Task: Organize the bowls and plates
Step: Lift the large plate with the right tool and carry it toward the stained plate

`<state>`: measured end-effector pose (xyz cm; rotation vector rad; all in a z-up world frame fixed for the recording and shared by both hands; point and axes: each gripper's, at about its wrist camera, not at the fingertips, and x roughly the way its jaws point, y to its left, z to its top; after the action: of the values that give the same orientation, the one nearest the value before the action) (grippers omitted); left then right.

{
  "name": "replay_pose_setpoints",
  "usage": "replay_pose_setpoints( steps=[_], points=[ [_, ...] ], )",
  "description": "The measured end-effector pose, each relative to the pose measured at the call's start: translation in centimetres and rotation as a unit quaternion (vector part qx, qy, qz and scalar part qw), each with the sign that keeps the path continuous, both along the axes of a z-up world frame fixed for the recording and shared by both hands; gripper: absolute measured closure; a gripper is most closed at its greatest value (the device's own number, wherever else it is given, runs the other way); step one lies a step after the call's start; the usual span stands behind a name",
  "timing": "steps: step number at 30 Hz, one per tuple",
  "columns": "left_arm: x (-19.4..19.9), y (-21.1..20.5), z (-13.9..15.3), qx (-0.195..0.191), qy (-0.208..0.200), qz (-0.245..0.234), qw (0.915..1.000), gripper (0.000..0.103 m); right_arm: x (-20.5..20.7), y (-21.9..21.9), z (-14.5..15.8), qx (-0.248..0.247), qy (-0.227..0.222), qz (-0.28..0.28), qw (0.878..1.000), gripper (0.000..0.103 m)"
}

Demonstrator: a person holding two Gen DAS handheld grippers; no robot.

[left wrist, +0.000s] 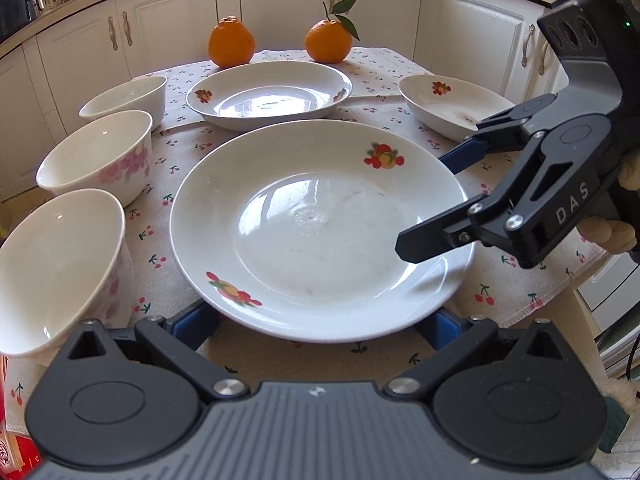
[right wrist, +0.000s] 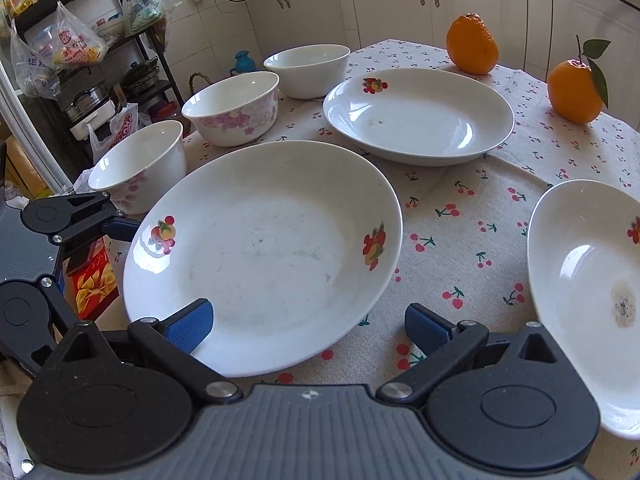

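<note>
A large white plate (left wrist: 320,232) (right wrist: 264,252) with fruit prints lies on the cherry-print cloth. My left gripper (left wrist: 320,322) stands wide open at the plate's near rim, its blue pads (left wrist: 196,320) low on either side and not pressing on it. My right gripper (right wrist: 310,326) (left wrist: 422,202) is open too and straddles the plate's right rim, one finger over the plate and the other over the cloth. Behind lie a deep plate (left wrist: 268,96) (right wrist: 418,116) and a smaller stained plate (left wrist: 452,104) (right wrist: 584,300). Three bowls (left wrist: 60,268) (left wrist: 96,156) (left wrist: 124,96) line the left side.
Two oranges (left wrist: 231,40) (left wrist: 328,40) stand at the table's far end. The tablecloth edge (left wrist: 540,304) drops off at the right. White cabinets (left wrist: 280,4) run behind. A rack with bags and pots (right wrist: 80,48) stands beyond the bowls.
</note>
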<state>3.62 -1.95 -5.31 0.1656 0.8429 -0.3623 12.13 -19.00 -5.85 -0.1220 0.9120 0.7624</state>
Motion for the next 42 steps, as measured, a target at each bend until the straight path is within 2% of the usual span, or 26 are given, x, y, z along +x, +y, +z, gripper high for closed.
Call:
replay_pose_setpoints(
  steps=[6,21,31,42],
  points=[
    [0.0,-0.1,0.0,0.001,0.000,-0.001,1.0000,0.000,1.9,0.8,0.1,-0.002,0.006,0.023,1.000,0.000],
    [0.2,-0.3,0.2,0.004,-0.004,-0.013,0.9999,0.000,7.9,1.6,0.0,0.064,0.074,0.042,0.994,0.000],
    [0.2,-0.3,0.2,0.003,-0.003,-0.014,0.9999,0.001,8.6,1.1,0.2,0.104,0.106,0.046,0.988,0.007],
    [0.3,-0.3,0.2,0.006,0.000,-0.021,0.9998,0.001,7.8,1.1,0.6,0.086,0.098,0.041,0.991,0.006]
  ],
)
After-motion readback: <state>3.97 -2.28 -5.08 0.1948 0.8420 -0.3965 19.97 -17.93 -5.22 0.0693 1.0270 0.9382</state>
